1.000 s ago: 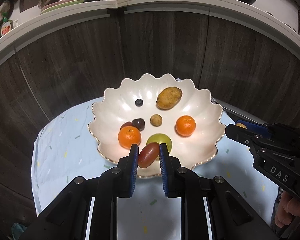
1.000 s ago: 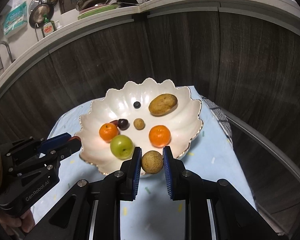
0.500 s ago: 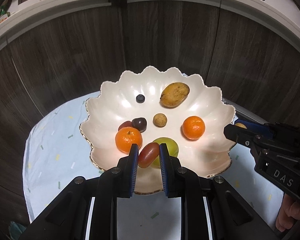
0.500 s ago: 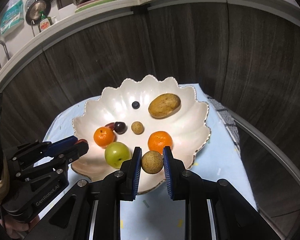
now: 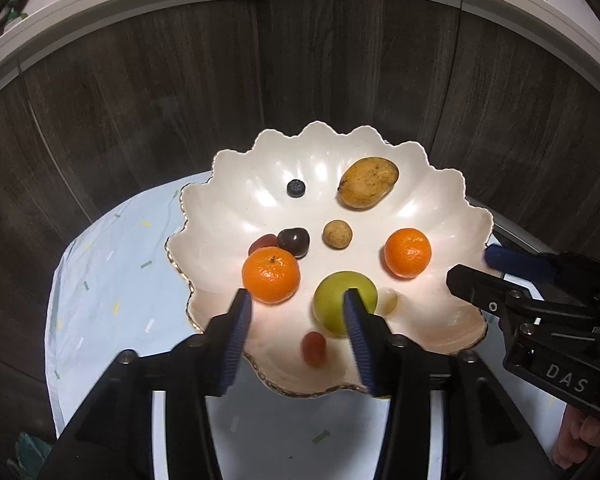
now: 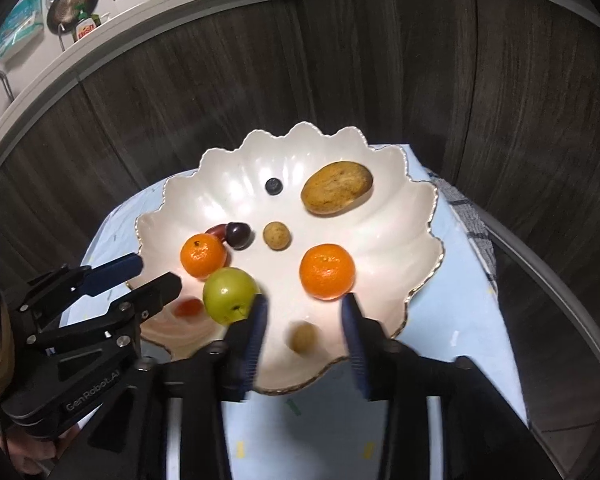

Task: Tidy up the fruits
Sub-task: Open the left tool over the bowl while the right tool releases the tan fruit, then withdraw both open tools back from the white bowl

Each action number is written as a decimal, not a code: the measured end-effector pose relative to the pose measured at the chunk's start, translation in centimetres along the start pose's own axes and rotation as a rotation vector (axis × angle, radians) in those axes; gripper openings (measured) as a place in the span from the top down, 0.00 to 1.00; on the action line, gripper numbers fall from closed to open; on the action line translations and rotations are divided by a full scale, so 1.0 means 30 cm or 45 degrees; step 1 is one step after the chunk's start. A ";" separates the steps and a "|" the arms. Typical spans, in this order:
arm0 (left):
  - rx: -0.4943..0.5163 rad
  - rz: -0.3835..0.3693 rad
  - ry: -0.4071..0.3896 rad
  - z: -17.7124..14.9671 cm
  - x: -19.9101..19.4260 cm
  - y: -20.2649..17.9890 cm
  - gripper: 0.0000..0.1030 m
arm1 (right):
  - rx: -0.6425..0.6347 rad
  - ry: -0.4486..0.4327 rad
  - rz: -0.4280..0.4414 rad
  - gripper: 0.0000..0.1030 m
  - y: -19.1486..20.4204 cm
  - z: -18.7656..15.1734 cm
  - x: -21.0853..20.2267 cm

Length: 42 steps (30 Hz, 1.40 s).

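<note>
A white scalloped plate (image 5: pixel 260 152) (image 6: pixel 228 156) holds two oranges, a green apple (image 5: pixel 340 300) (image 6: pixel 228 292), a mango (image 5: pixel 368 188), a blueberry, a dark cherry and a small brown fruit. My left gripper (image 5: pixel 296 308) (image 6: pixel 154 276) hangs over the plate's near rim with its jaws opening. Free of its pads, a small red fruit (image 5: pixel 313 348) (image 6: pixel 188 307) lies in the plate below them. My right gripper (image 6: pixel 304 312) (image 5: pixel 476 270) is also opening over the near rim. A round brown fruit (image 6: pixel 303 338), blurred, sits loose below its spread fingers.
The plate stands on a pale blue speckled cloth (image 5: pixel 112 280) that covers a small table. Dark wood panels (image 5: pixel 140 100) rise close behind it, under a white counter with pans. A checked cloth (image 6: pixel 472 220) hangs at the table's right edge.
Both grippers came forward and down over the plate, then spread their fingers. The red fruit and the brown fruit left the pads and now lie in the plate.
</note>
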State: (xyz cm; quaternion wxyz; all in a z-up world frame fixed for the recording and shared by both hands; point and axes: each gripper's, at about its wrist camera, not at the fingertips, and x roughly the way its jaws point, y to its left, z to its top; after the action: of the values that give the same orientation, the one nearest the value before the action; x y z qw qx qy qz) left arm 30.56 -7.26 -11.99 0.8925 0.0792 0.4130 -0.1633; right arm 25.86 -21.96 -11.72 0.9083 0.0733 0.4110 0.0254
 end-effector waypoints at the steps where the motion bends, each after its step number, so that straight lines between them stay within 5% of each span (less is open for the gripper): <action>1: -0.002 0.003 -0.005 0.001 -0.004 0.001 0.48 | 0.000 -0.003 -0.006 0.49 -0.001 0.002 -0.002; 8: -0.013 0.047 -0.034 0.011 -0.041 0.013 0.27 | 0.020 -0.034 -0.025 0.27 -0.006 0.005 -0.033; 13: -0.032 0.081 -0.059 0.015 -0.078 0.024 0.15 | 0.028 -0.057 -0.043 0.24 -0.005 0.006 -0.061; 30: -0.090 0.179 -0.123 0.003 -0.237 0.041 0.01 | 0.011 -0.142 -0.088 0.17 0.025 0.012 -0.193; 42: -0.139 0.241 -0.133 -0.048 -0.330 0.070 0.01 | -0.015 -0.174 -0.110 0.13 0.059 -0.018 -0.270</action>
State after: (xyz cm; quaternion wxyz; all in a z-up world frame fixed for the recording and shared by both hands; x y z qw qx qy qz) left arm 24.29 -2.68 -5.36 0.9272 0.0606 0.3648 -0.0597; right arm 20.13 -21.00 -5.78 0.9350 0.0516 0.3506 -0.0166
